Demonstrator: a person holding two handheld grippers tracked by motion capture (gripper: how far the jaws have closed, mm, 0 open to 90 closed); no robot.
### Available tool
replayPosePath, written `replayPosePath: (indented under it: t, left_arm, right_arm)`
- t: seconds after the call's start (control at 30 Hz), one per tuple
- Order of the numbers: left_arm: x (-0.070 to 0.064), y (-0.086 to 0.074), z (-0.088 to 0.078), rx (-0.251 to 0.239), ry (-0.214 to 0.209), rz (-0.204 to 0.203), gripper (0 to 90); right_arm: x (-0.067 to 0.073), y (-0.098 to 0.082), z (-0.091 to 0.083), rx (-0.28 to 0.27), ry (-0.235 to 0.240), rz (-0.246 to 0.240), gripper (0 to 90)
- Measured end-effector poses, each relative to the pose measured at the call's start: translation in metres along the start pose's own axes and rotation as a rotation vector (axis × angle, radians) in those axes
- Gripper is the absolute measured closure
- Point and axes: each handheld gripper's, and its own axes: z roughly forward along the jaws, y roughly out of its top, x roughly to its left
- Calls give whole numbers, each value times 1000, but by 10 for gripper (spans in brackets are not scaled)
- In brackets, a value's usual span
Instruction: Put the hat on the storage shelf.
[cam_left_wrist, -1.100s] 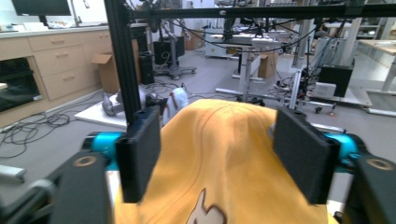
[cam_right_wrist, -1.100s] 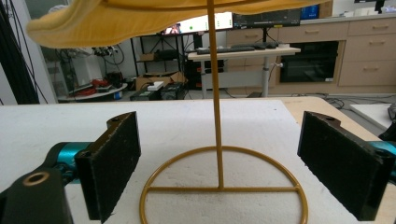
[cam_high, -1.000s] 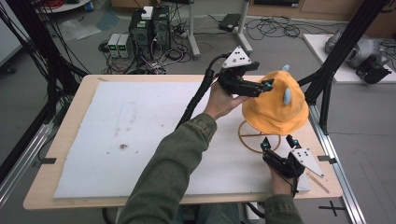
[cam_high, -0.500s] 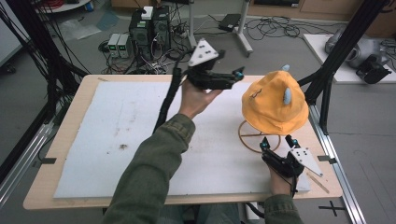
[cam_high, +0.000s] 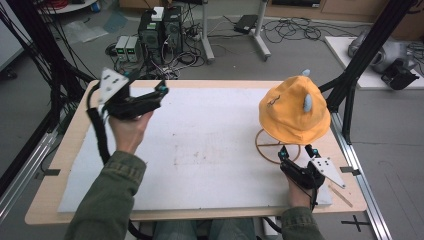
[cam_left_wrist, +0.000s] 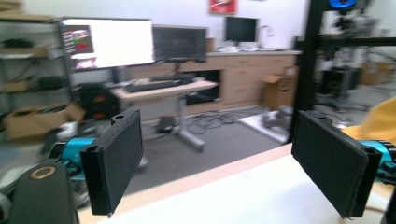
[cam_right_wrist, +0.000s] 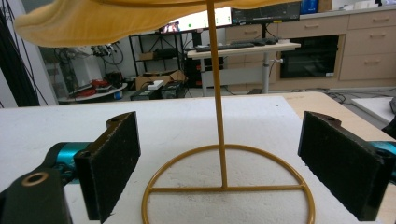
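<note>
I have the orange hat (cam_high: 295, 111) sitting on its wire stand (cam_high: 272, 148) at the far right of the white worktop (cam_high: 200, 150), draped over the top of the upright rod with the ring base flat on the surface. From where I sit this looks like the closing stage of the work: the hat is hung and neither tool is touching it.

My left gripper (cam_high: 150, 99) is raised over the far left corner of the worktop, well apart from the hat, and in the left gripper view its fingers (cam_left_wrist: 116, 161) are spread wide with nothing between them. My right gripper (cam_high: 296, 152) sits low at the near right edge, just beside the stand's ring and aimed at it; in the right gripper view its fingers (cam_right_wrist: 112, 161) are also spread, the rod (cam_right_wrist: 217, 93) standing between them farther off and the hat brim (cam_right_wrist: 116, 18) hanging above.

I judge the next move to be small: check that the hat hangs level, then draw the right gripper clear without knocking the ring, since the stand is light and top-heavy.

As for writing, I can read none on hat, stand or grippers. The monitors (cam_left_wrist: 107, 42) across the room show something, but it is too blurred to make out.
</note>
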Motion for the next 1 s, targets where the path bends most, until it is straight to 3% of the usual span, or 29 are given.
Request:
replayPosePath:
  t: [0.17,0.27,0.43,0.63,0.7,0.83,1.0]
  left_arm:
    - [27,-24,-41,-16,159,8,162]
    - [33,-43,-64,-24,252,14,162]
    - [38,-77,-88,-40,348,-18,162]
    - [44,-122,-100,58,428,6,162]
    - [44,-132,-102,68,448,2,162]
    - [48,-144,-101,110,462,5,162]
    - [55,-151,-100,106,475,-15,162]
  right_arm:
    - [2,0,3,-6,-1,-7,127]
    - [5,1,3,-14,-9,-26,126]
    - [6,0,3,-18,-17,-31,126]
    - [6,0,1,-30,-24,-42,126]
    - [5,1,0,-38,-24,-46,126]
    - [4,0,-2,-38,-30,-38,125]
    - [4,0,-2,-36,-26,-40,126]
